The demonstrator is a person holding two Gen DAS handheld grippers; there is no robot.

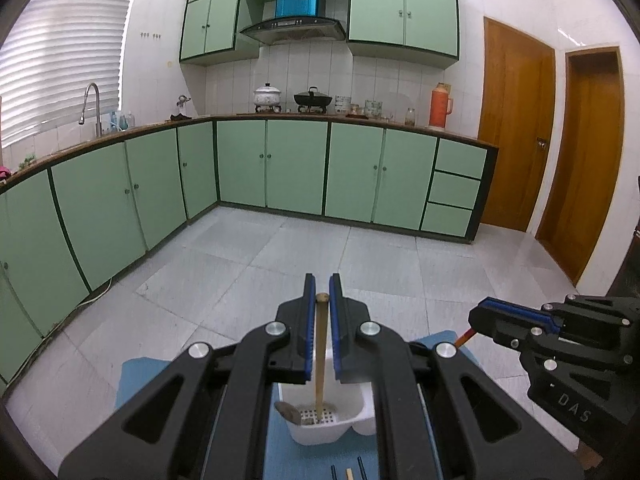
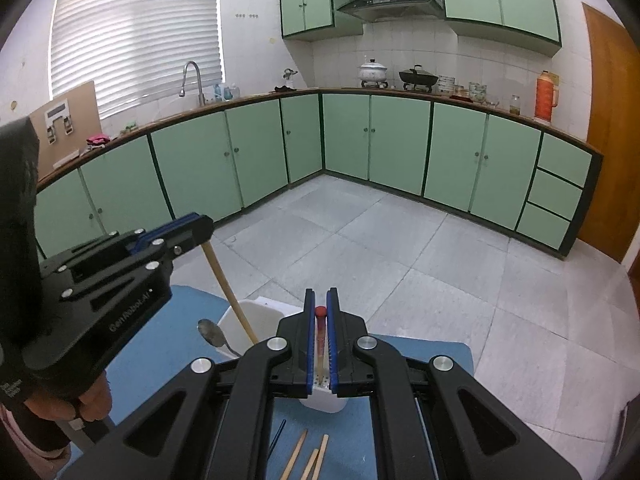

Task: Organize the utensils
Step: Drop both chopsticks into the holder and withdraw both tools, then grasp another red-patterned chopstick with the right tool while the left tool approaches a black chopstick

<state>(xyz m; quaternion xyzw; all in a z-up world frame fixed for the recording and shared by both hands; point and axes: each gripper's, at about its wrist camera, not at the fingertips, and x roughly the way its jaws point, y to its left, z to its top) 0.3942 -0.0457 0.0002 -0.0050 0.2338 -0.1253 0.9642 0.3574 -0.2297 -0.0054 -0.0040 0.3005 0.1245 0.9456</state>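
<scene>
Bamboo stick (image 1: 320, 344): clenched between the pads of the left gripper (image 1: 322, 298), upright, its lower end down inside the white caddy (image 1: 344, 426), over the perforated floor. From the right wrist it shows as a pale shaft slanting into the caddy's near-left compartment.
Red-capped stick (image 2: 320, 336): pinched tight in the right gripper (image 2: 320, 308), cap uppermost at 12 o'clock, tip over the holed bottom of the caddy; whether the tip touches the floor I cannot tell.
White caddy: sits on the blue mat (image 2: 420, 360), a divided plastic drainer; which compartment each stick occupies is only partly visible.
Spoon (image 2: 212, 332): already in the caddy, bowl sticking out past its rim toward 9 o'clock in the right-wrist view.
Loose utensils (image 2: 310, 458): several pale chopsticks and a dark one lie on the mat at 6 o'clock of the caddy, not yet sorted.
Step in hand: both sticks being lowered into the caddy, probably just short of release.
Next move: I judge each set of tongs should ease apart once its stick stands on the floor, then lift straight up clear of the rim; opening early could let a stick tip over the wall.
Progress: early to middle, judging by what remains on the mat.
</scene>
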